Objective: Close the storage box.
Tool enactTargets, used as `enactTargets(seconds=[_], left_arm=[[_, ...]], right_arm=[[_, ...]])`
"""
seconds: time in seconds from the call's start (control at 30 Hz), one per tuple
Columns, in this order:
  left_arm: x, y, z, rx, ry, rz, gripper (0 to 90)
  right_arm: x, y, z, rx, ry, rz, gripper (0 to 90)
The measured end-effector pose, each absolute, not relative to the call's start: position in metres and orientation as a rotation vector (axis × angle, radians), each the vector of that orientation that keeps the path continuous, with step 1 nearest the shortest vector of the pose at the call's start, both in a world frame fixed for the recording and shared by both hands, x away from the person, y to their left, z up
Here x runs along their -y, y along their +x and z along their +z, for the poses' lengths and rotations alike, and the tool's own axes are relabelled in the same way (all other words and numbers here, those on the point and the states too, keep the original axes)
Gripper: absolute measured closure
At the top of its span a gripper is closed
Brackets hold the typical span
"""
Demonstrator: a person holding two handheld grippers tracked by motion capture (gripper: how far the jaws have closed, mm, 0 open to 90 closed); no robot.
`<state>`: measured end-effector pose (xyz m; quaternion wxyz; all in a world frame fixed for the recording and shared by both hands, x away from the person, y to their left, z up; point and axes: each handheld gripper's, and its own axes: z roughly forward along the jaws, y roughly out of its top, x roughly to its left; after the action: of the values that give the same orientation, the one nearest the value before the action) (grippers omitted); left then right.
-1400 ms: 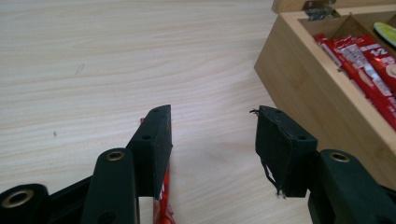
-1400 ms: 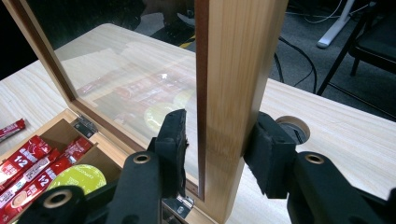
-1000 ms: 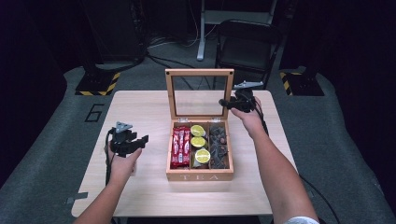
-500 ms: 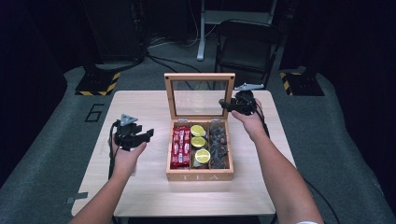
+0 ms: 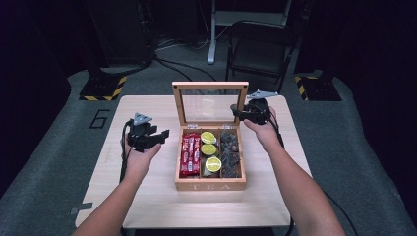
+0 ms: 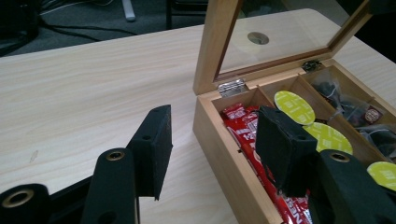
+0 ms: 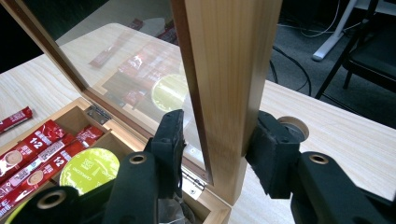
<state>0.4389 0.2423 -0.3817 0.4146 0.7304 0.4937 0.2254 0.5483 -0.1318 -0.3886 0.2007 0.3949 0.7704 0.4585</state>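
Treat lid (image 5: 210, 105), upright at far side of box (image 5: 210, 186) mid-bench (image 5: 147, 196), as stiff, light, fragile: glass pane. Hold wood frame only. Note right fingers (image 7: 275, 149) grasping right rail, just easing open; left fingers (image 6: 152, 149) released.

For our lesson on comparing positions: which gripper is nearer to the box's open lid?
Right. The right gripper has its jaws around the side frame of the lid. The left gripper hangs over the table, apart from the box.

Lid (image 7: 224, 70) top cut off by frame edge (right gripper view); sachet print unreadable
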Motion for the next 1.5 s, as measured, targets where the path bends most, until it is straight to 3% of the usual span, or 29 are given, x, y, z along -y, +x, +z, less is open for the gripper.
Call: enactTargets(seconds=[0.83, 1.23, 1.5], left_arm=[[-0.215, 0.446, -0.338, -1.145, 1.837, 0.605, 47.4], [-0.206, 0.444, -0.325, -1.079, 1.841, 0.638, 57.9], [-0.201, 0.436, -0.323, -1.034, 1.842, 0.647, 57.4]], right_arm=[[0.139, 0.523, -0.392, -2.134, 1.054, 1.325, 54.9], [0.139, 0.517, -0.394, -2.138, 1.037, 1.316, 54.5], [0.144, 0.509, -0.398, -2.159, 1.033, 1.334, 54.9]])
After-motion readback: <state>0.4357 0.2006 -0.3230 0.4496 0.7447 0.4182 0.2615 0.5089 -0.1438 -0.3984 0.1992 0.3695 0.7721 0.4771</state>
